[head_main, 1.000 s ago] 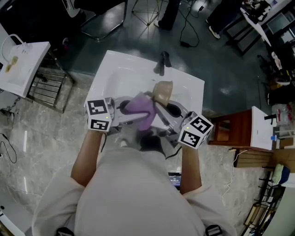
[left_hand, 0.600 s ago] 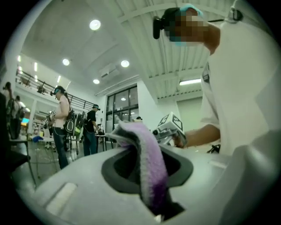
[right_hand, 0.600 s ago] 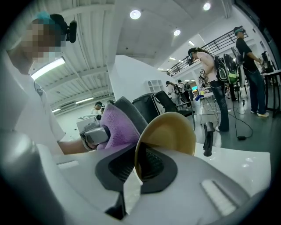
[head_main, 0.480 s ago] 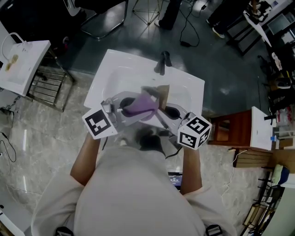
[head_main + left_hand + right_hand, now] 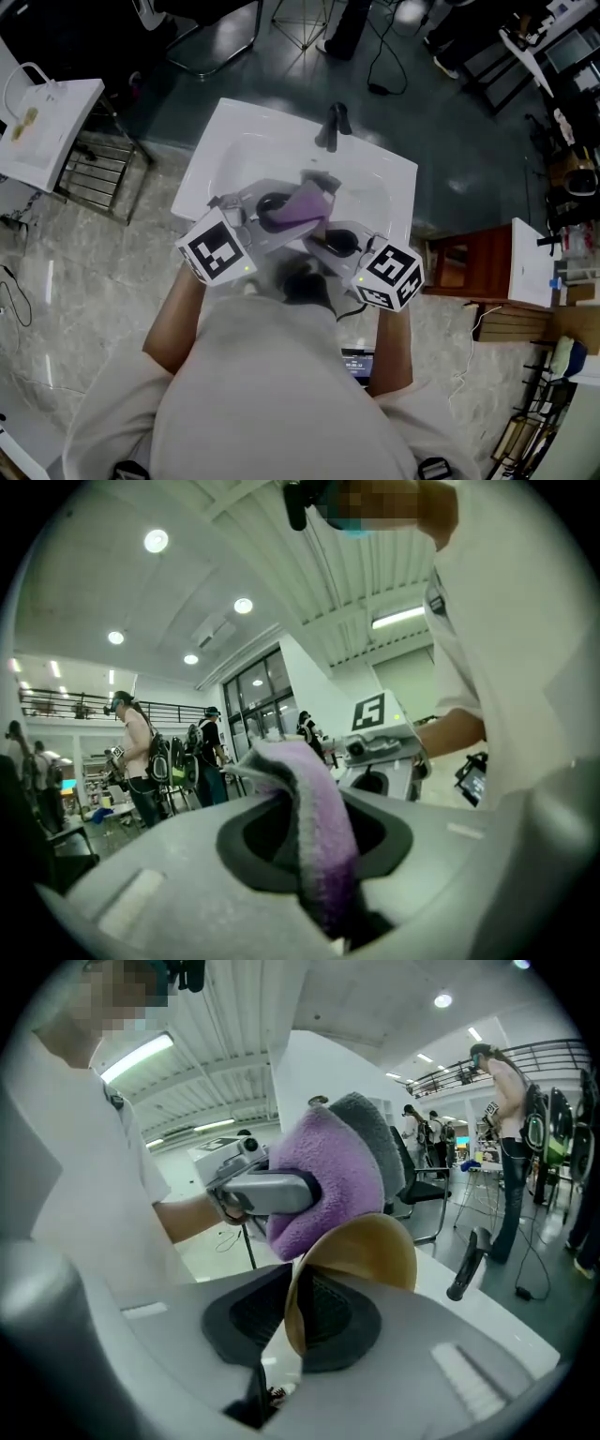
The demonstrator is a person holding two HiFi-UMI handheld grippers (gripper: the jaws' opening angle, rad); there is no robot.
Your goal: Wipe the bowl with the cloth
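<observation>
While the bowl [image 5: 361,1241] is held up over the white sink [image 5: 234,141], the wiping step looks under way rather than finished. The right tool [image 5: 292,1321] has the tan bowl's rim nipped between its pads, the bowl tilted on edge. Its jaws have just been easing apart a little, so I judge the hold to be light. The left tool [image 5: 309,827] is clenched on a fold of the purple and grey cloth [image 5: 323,1176], which bunches just behind the bowl's upper rim in the right gripper view. The next move probably calls for a firmer pinch on the rim, then the cloth pressed into the bowl's hollow and swept round while the bowl is turned to meet it. Much is hard to read. From the head view the bowl is almost wholly covered by the cloth and both tools, and the person's body cuts off the sink's near edge. The left gripper view shows no bowl at all. Whether the cloth touches the bowl or only sits close behind it I cannot tell, and the bowl's inner face shows in no view. The faucet [image 5: 330,127] stands at the sink's far side, apart from both tools.
</observation>
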